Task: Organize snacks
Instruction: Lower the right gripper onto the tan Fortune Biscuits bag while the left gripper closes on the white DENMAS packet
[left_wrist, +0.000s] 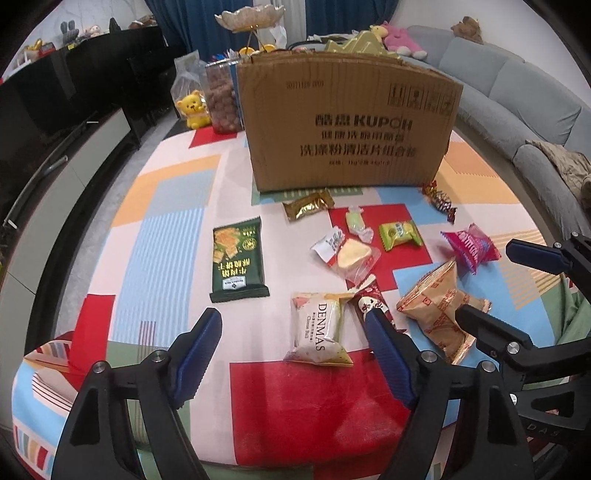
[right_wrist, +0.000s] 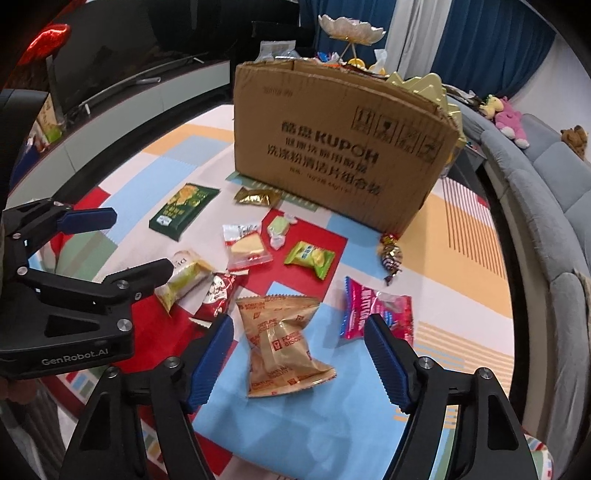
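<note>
A home living room was shown. A curved grey fabric sofa (left_wrist: 517, 92) with plush toys (left_wrist: 400, 40) was seen, and a dark flat television (left_wrist: 40, 99).

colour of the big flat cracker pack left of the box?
Dark green cracker pack with yellow-gold cracker print and lettering; clearest in the left wrist view.

Wrapped snacks (left_wrist: 319, 334) scattered flat, cardboard box (left_wrist: 347, 122) upright

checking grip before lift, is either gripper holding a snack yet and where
Neither. The left gripper is open around the white packet; the right gripper is open around the tan packet.
</note>
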